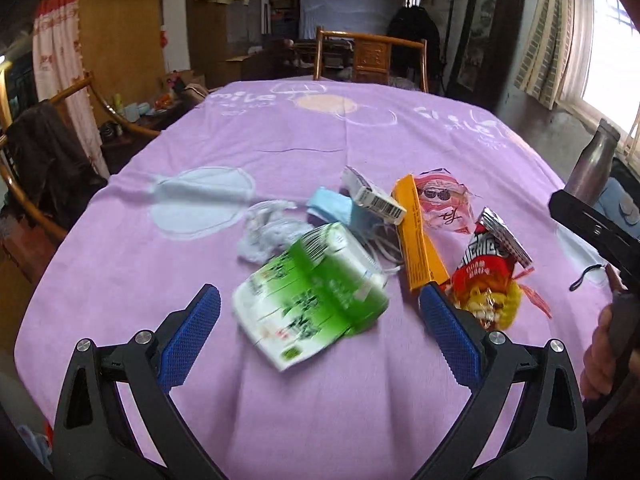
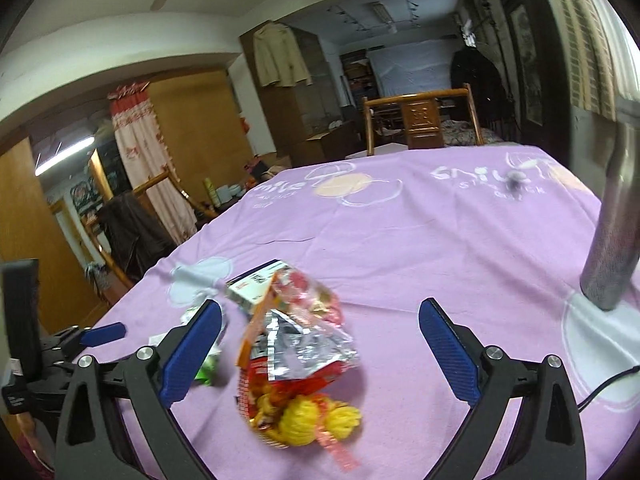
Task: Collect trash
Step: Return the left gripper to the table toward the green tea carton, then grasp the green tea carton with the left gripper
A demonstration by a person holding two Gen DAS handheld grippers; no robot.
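A pile of trash lies on the purple tablecloth. My left gripper is open, its blue pads on either side of a green-and-white packet without touching it. Behind the packet lie a crumpled tissue, a blue face mask, a small white box, an orange box and a clear pink wrapper. A red-and-silver snack bag with yellow contents lies at the right. My right gripper is open above that snack bag, nothing pressed between its pads.
A steel bottle stands on the table to the right, beside a black cord. Wooden chairs stand at the far end and along the left side. A hand holds the right gripper's handle at the left wrist view's right edge.
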